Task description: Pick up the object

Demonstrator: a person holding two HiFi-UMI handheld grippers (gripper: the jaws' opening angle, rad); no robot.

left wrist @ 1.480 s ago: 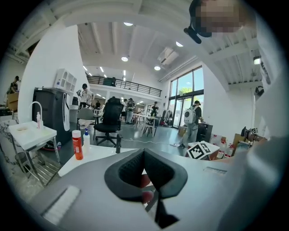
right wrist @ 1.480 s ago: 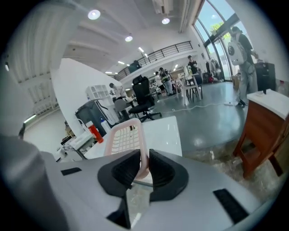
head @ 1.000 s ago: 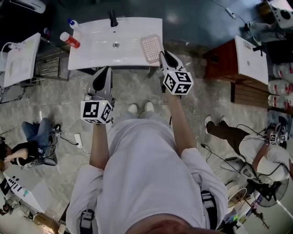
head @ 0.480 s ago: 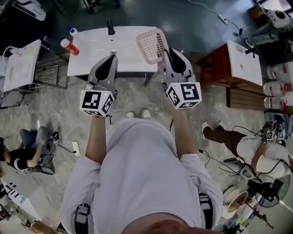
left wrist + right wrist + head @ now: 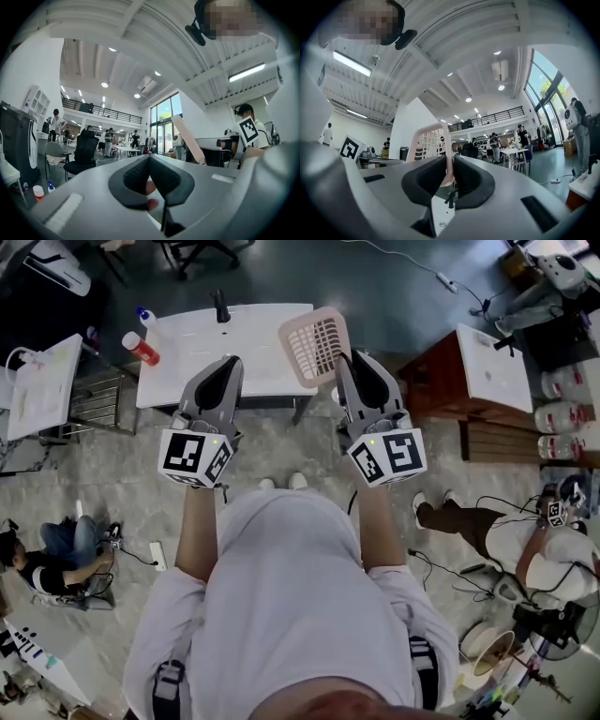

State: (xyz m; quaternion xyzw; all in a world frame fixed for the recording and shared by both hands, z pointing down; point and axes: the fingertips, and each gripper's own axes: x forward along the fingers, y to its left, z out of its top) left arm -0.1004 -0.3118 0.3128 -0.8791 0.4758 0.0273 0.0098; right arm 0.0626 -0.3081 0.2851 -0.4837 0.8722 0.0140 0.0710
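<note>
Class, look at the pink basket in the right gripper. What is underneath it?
In the head view, the pink basket, pinched at its rim by the right gripper, hangs over the right end of the white sink. That corner and the floor beneath are covered.

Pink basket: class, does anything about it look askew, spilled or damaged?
The basket stands on edge rather than flat, pinched by its rim in the right gripper over the end of the sink top. Nothing spilled or broken shows.

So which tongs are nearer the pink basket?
Right. The right tongs grip the edge of the pink basket; the left tongs are apart from it, to its left.
</note>
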